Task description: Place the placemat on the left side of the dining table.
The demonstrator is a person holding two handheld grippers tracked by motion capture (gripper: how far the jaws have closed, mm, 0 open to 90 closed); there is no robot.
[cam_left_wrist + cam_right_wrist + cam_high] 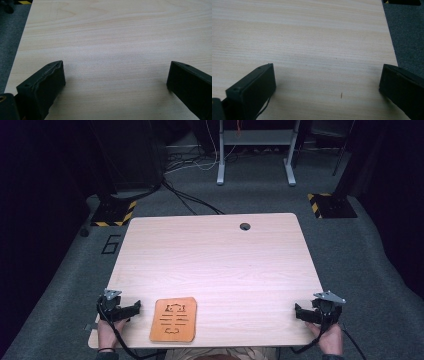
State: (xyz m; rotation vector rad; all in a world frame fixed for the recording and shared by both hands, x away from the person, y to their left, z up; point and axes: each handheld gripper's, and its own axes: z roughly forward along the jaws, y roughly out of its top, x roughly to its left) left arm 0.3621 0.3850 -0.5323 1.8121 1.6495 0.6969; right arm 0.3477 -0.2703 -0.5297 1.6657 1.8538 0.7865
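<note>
My left tool point(131, 309) rests at the near left corner of the worktop point(215, 255), its jaws spread wide with nothing between them. Just to its right, apart from the jaws, lies an orange-brown leather-like mat point(173, 319), a flat rounded rectangle with dark cut-out slots and small shapes in it, close to the near edge. My right tool point(300, 312) sits at the near right corner, well apart from the mat, its jaws also spread wide and empty.

In the left gripper view, bare pale wood runs between the black jaws, and the worktop's left edge drops to grey carpet point(10, 35). In the right gripper view, the worktop's right edge lies just past the right-hand jaw, with grey carpet beyond it, and a tiny dark speck point(341, 95) sits on the wood.

The worktop is light wood-grain laminate with rounded corners and a round cable hole point(245, 226) near its far edge. The jaws are matte black blocks.
</note>
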